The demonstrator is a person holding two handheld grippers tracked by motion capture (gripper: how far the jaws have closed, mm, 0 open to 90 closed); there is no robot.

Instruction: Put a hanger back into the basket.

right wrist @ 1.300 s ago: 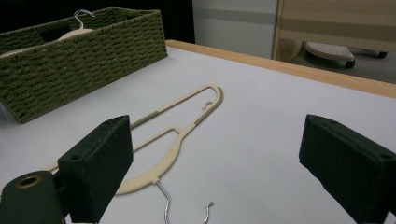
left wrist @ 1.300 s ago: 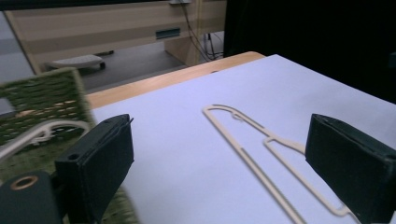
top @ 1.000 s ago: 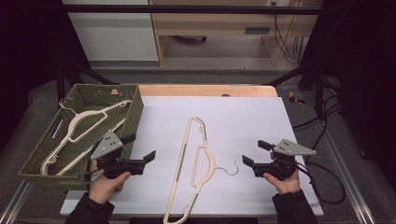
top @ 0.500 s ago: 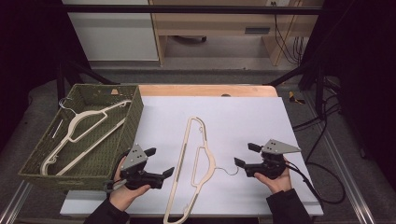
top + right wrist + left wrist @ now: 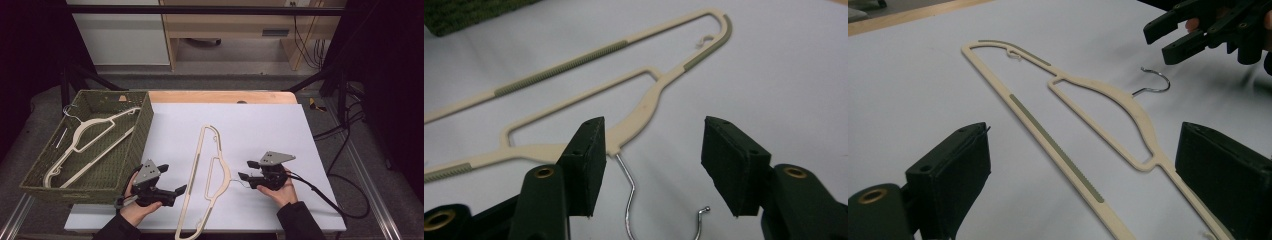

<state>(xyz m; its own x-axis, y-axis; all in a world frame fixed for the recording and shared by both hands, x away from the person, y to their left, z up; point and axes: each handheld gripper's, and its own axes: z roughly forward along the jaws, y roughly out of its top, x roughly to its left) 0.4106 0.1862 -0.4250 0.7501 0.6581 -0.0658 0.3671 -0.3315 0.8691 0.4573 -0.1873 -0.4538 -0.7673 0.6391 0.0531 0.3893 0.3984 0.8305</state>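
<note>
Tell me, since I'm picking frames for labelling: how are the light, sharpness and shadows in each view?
High view: white table evenly lit, surroundings dark, picture a bit soft. Left gripper view: hanger sharp, its own jaws slightly soft, the right gripper casts a faint shadow. Right gripper view: metal hook glints, jaws crisp, basket corner blurred.

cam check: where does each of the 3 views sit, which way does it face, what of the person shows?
High view: above the person's side, facing forward and down on the table; forearms, hands, left claw, right claw.
Left gripper view: on the left claw, facing the hanger.
Right gripper view: on the right claw, facing the wire hook.
All share the hanger.
</note>
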